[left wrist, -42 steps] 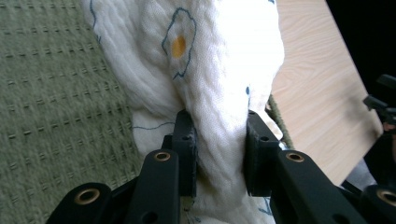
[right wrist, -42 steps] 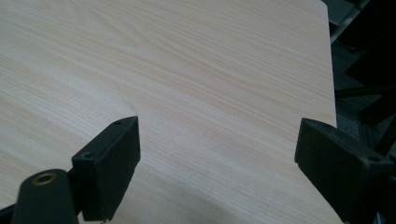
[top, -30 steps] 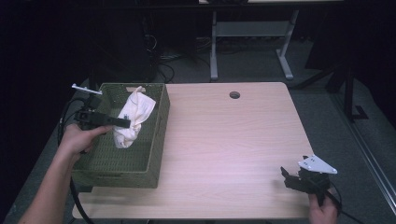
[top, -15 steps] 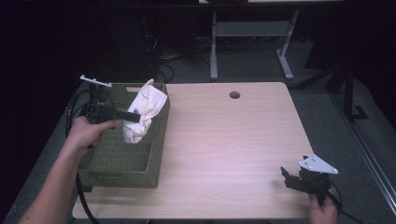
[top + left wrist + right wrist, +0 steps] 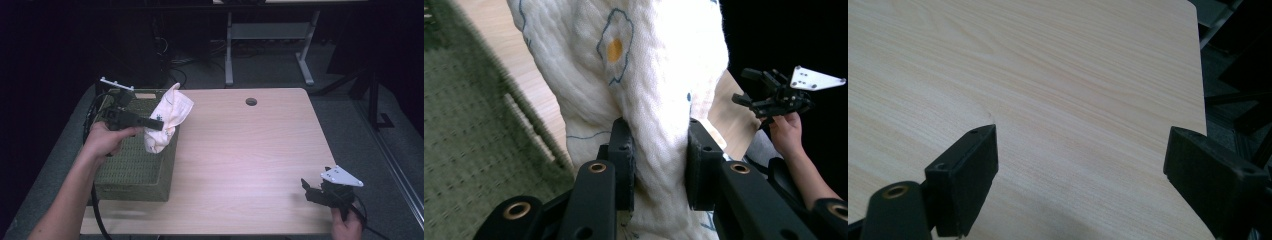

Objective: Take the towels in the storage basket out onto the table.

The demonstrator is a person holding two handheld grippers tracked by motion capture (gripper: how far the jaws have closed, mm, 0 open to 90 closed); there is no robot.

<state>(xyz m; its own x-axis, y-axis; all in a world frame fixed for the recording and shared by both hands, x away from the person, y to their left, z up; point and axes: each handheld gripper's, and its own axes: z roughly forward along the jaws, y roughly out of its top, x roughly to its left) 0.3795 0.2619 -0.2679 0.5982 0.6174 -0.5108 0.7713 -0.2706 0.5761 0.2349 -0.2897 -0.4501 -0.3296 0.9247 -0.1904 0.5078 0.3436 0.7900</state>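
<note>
A white cloth (image 5: pixel 167 120) printed with small flowers hangs above the right edge of a green woven basket (image 5: pixel 132 165). My left gripper (image 5: pixel 156 123) is shut on the cloth (image 5: pixel 649 90) and holds it lifted, its pads (image 5: pixel 623 150) pinching a thick fold. The lower end of the cloth dangles over the basket rim. My right gripper (image 5: pixel 311 189) rests at the table's near right corner. In the right gripper view its jaws stand wide apart over bare wood, so my right gripper (image 5: pixel 1080 165) is open with nothing between the fingers.
The basket stands at the left end of the light wooden table (image 5: pixel 250 150). A round cable hole (image 5: pixel 251 101) lies near the far edge. A grey desk frame (image 5: pixel 270 35) and dark floor lie beyond the table.
My left gripper has risen and moved to the right with the cloth, lifting it out of the basket toward the rim. The right gripper has stayed where it was.
</note>
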